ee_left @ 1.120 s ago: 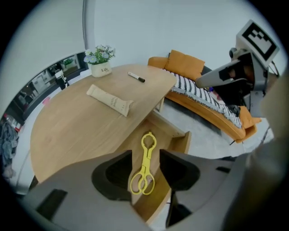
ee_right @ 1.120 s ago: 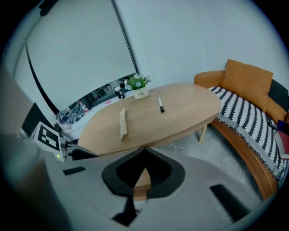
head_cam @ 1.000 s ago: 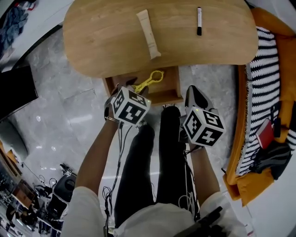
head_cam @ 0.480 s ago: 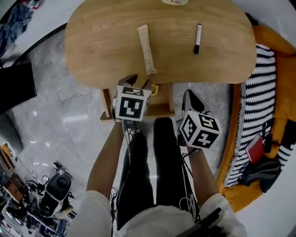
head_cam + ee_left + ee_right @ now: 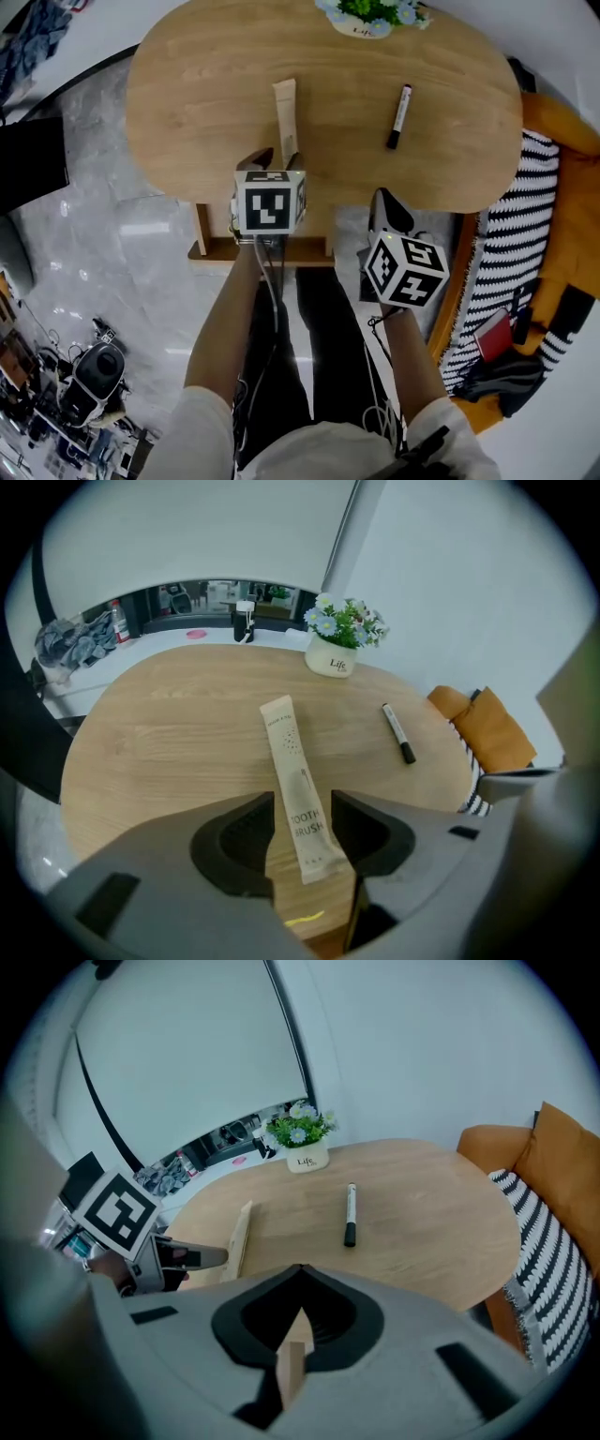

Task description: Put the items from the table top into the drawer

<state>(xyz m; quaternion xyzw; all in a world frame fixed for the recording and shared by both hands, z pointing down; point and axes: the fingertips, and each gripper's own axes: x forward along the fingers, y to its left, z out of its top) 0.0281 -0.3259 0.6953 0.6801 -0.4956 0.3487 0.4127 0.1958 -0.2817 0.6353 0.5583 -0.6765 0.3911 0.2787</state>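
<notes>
Toothbrush packet (image 5: pixel 291 771), beige paper, lies on oval wooden tabletop (image 5: pixel 159 752), near end between wide-set fingers (image 5: pixel 234 841) of left gripper (image 5: pixel 302 808); right gripper (image 5: pixel 300 1279) fingers closed.

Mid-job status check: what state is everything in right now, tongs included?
Left tongs: open, gripping nothing.
Right tongs: shut, empty.
Toothbrush packet: flat on table, near end framed by left tongs.
Marker: flat on table, untouched.
Flower pot: upright.
Drawer: open.
</notes>
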